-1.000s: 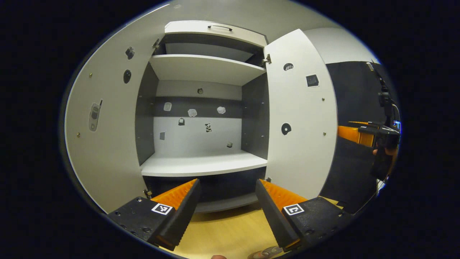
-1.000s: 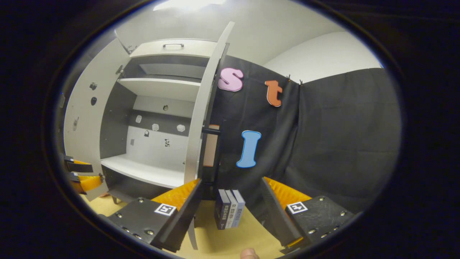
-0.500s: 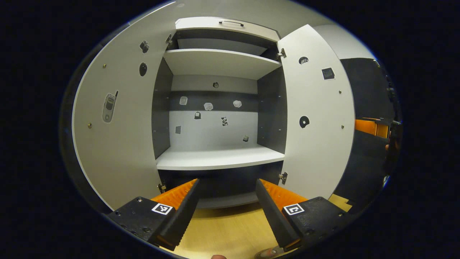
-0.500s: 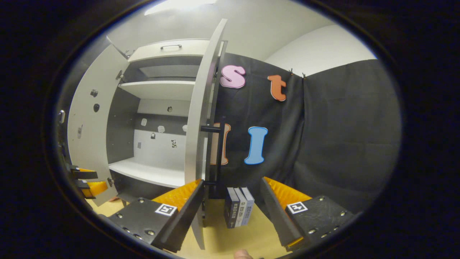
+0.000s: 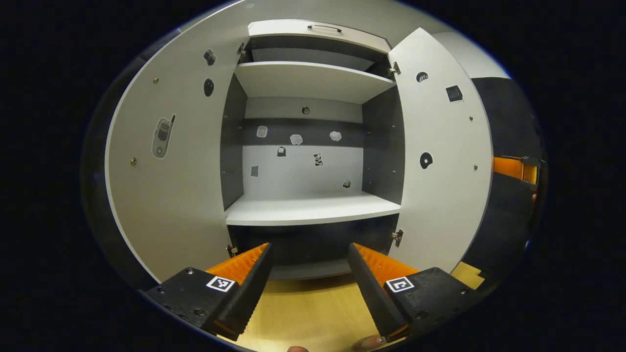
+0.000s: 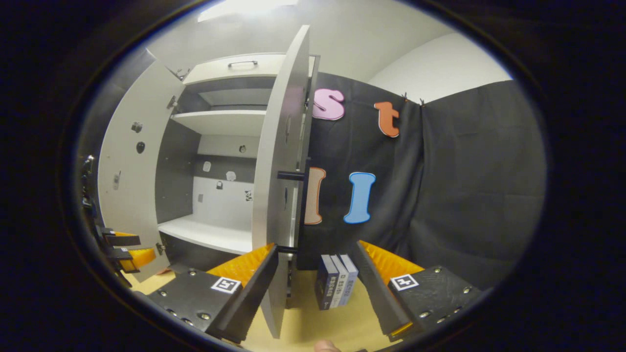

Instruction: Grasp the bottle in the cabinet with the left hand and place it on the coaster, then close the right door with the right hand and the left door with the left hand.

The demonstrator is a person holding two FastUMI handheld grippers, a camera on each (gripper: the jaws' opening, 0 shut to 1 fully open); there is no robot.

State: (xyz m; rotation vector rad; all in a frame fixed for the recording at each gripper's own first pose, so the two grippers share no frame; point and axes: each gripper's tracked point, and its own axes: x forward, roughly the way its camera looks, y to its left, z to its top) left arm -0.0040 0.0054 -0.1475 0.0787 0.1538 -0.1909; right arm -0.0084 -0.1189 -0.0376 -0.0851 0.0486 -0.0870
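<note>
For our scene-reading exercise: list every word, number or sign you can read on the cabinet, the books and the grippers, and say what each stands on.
None readable.
books: spine print too small to read.
left door and right door stickers: pictures, no words.
left gripper, right gripper tags: square patterns, no letters.

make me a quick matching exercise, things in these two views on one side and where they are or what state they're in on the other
Things:
1. right door
2. books
3. lower shelf
4. left gripper

Places or states:
A. bare, with nothing standing on it
B. upright on the wooden table, beside the cabinet
C. swung open, seen nearly edge-on in the right gripper view
D. jaws apart, holding nothing

Pairs: 1-C, 2-B, 3-A, 4-D
</note>
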